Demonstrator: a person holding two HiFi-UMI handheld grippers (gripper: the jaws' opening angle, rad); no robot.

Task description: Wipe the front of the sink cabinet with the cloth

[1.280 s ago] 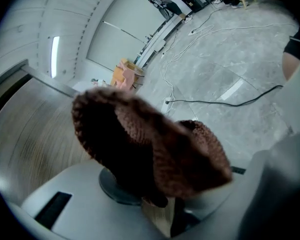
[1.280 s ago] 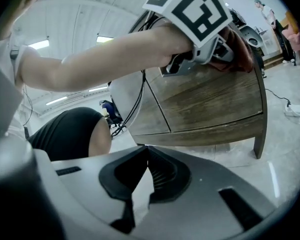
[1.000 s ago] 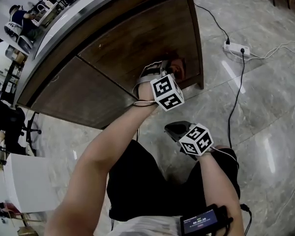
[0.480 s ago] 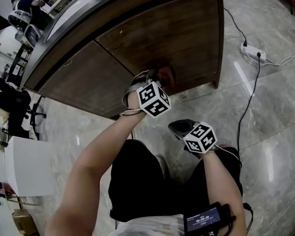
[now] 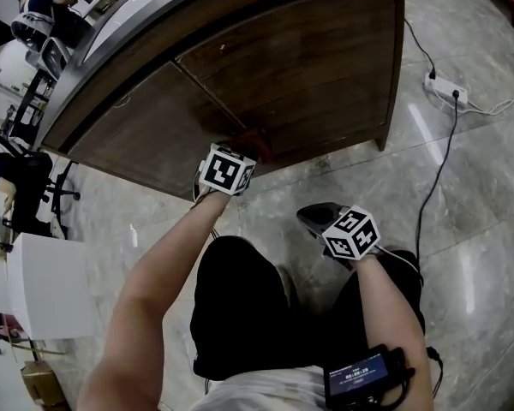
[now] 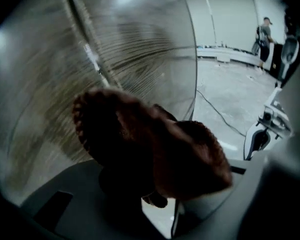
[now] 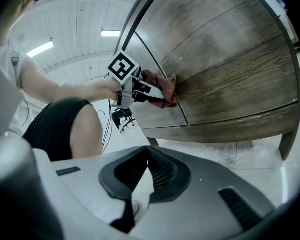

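The left claw (image 5: 244,151) is clamped on the soft, light cloth (image 6: 150,149), pressed low on the sink cabinet front (image 5: 308,67) by the door seam, likely best gripped at its bunched middle, while the right claw (image 7: 146,159) hangs closed and empty.

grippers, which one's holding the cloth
The left gripper: its jaws clamp the reddish-brown cloth against the cabinet front. The right gripper holds nothing, away from the cabinet.

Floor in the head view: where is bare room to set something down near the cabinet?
Bare floor lies between the cabinet leg and the black cable, and right of that cable. Crowded: around the power strip, and where the left gripper presses the cloth.
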